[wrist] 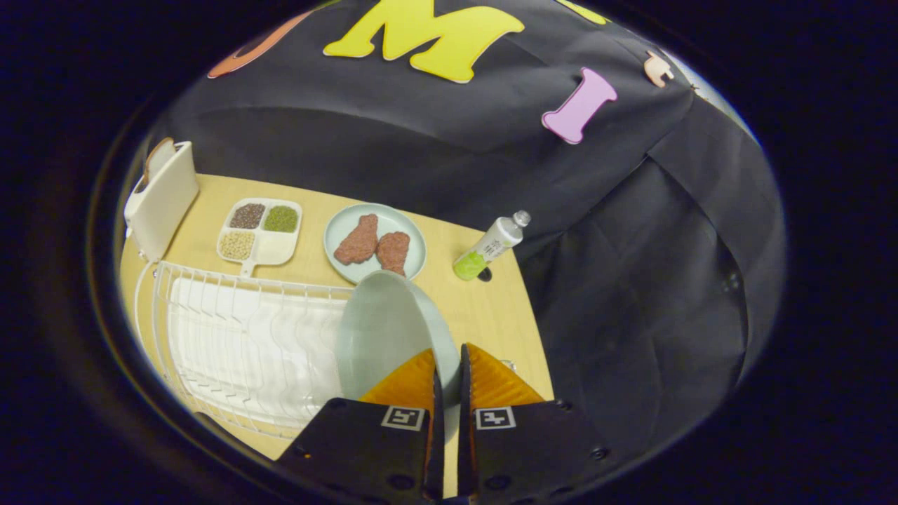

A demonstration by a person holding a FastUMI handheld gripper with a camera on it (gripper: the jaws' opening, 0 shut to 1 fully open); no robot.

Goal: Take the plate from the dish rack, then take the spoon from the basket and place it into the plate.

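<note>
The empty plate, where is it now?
In the gripper view the empty plate stands on edge, its rim pinched between the gripper's fingers, at the right end of the dish rack.

Mock kitchen booth: dish rack [238,344], food plates.

Camera sat on gripper [447,382], looked forward and down over jaws at desk [484,308], close to plate [389,330].
</note>
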